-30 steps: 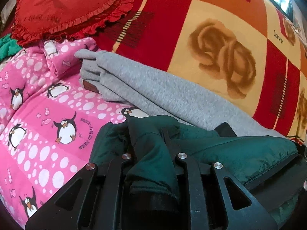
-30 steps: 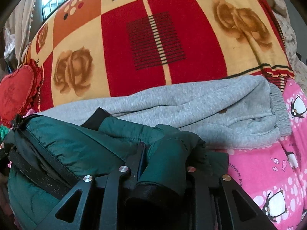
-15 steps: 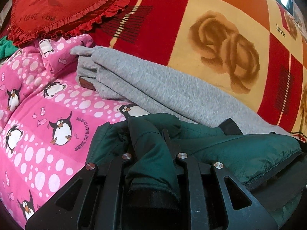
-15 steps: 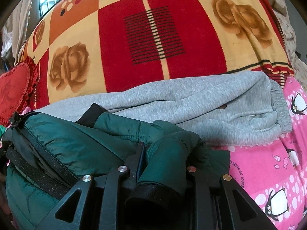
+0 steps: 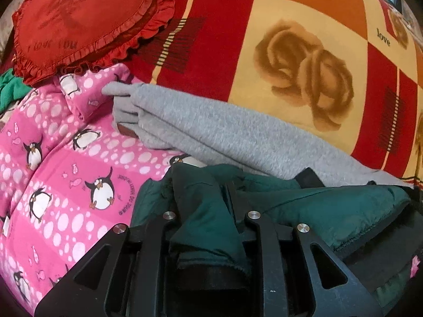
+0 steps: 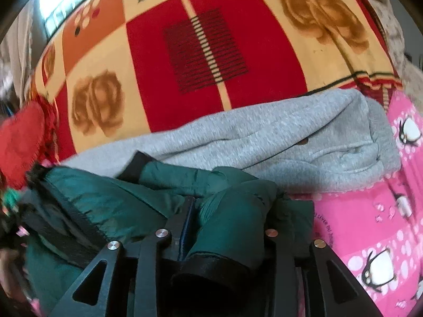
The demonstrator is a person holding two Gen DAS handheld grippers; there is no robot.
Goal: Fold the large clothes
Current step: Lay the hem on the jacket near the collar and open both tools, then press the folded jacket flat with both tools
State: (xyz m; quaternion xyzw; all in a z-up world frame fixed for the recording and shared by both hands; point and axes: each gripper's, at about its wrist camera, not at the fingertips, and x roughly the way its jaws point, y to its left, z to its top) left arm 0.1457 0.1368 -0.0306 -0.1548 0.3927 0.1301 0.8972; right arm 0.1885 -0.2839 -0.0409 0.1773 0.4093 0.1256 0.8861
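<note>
Both tongs [image 5: 208, 198] [image 6: 232, 206] clamp the green jacket [image 5: 330, 206] [image 6: 111, 195].

You're in a home bedroom: a bed spread with a red-and-cream rose blanket [image 5: 304, 60] printed "love", a pink penguin quilt [image 5: 66, 163], a frilled red heart cushion [image 5: 82, 21], and daylight from a window [image 6: 56, 10] behind.
</note>
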